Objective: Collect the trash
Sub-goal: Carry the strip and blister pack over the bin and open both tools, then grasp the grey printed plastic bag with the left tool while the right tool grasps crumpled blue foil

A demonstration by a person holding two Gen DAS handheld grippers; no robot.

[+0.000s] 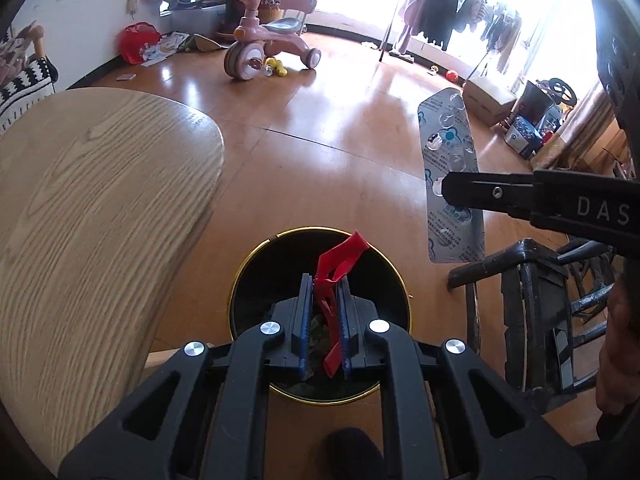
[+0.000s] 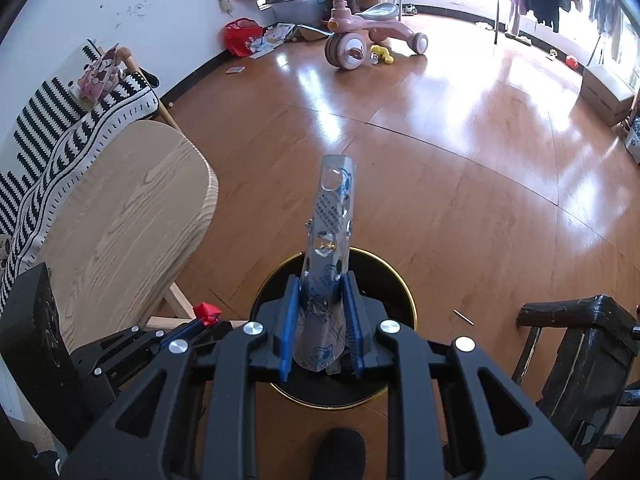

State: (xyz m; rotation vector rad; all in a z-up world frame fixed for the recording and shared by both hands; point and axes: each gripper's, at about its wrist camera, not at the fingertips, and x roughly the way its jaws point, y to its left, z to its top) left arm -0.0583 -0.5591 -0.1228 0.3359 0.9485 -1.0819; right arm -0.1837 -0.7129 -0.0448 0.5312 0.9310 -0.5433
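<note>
Both grippers hang over a round black bin with a gold rim (image 1: 406, 292) that stands on the shiny wooden floor (image 1: 320, 152), just beside the rounded end of a pale wooden counter (image 1: 92, 208). The left gripper (image 1: 325, 280) has its blue-padded fingers clamped on a crumpled strip of red plastic (image 1: 334, 276), which pokes up past the fingertips and hangs directly above the bin's dark opening. The right gripper (image 2: 322, 280) has its fingers pressed against the lower end of a silvery blister pack (image 2: 330, 232) with clear bubbles and blue print; the pack stands up and tilts away from the hand, its held end over the bin. From the left side the pack shows hanging to the right of the bin, pinched in the other tool's black fingers. A dark wooden chair (image 2: 580, 344) sits close on the right of the bin. Farther off, near the bright windows, stand a pink tricycle (image 1: 264, 48) and a red bag (image 1: 136, 42) among scattered papers.
</note>
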